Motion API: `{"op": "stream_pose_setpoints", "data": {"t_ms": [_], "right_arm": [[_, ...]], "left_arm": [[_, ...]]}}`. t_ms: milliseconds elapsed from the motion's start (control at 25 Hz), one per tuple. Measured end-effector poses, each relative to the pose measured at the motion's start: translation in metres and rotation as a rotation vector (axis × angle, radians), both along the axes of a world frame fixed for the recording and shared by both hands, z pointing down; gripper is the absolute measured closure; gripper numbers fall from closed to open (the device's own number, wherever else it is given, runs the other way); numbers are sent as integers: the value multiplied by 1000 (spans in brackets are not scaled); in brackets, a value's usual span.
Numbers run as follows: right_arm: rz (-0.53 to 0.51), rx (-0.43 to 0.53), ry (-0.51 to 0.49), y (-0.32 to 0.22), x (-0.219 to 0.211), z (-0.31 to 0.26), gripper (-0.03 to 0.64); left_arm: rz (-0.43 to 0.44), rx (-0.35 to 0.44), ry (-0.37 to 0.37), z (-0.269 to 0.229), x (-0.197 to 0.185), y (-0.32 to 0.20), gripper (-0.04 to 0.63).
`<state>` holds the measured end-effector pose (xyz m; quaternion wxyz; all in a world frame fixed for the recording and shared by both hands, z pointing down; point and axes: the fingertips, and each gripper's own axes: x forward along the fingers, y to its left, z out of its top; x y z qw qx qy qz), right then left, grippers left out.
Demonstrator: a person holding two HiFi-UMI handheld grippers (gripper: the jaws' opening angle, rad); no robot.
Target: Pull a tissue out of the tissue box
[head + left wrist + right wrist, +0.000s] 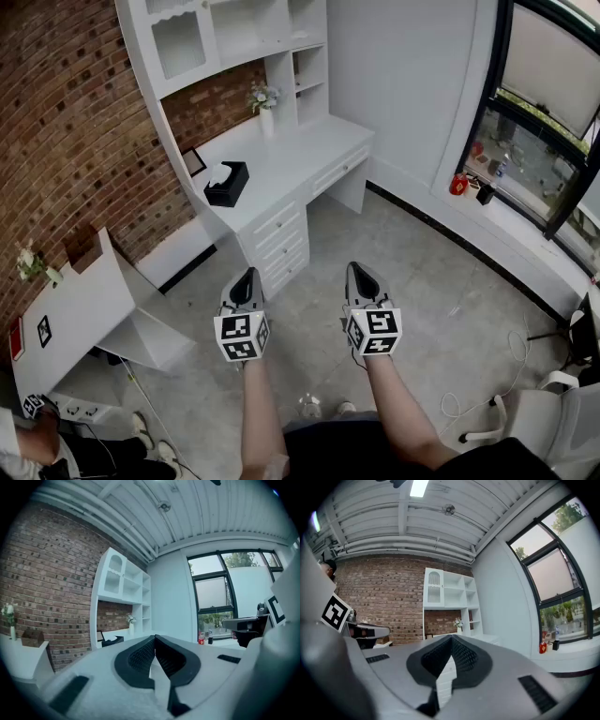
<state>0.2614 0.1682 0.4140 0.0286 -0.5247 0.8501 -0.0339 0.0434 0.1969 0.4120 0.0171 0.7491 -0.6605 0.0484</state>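
A black tissue box (226, 185) with a white tissue sticking out of its top sits on the white desk (300, 155) far ahead; it shows small and dark as the tissue box (112, 641) in the left gripper view. My left gripper (249, 276) and right gripper (357, 271) hover side by side over the floor, well short of the desk, both pointing level toward it. Both are shut with nothing between the jaws, the tips meeting in the left gripper (154, 637) and the right gripper (451, 637) views.
A white vase of flowers (265, 103) and a small picture frame (194, 162) stand on the desk under a white shelf unit (225, 37). A white side table (75, 314) stands at left by the brick wall. A white chair (544, 422) and cables lie at lower right.
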Motion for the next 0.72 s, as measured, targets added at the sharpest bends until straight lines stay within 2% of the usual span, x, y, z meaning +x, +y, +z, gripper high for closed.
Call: {"op": "stream_pose_setpoints", "data": {"t_ms": [720], "right_arm": [[6, -7, -9, -6, 2, 2, 618]], "left_arm": [[27, -12, 1, 6, 7, -10, 586]]}}
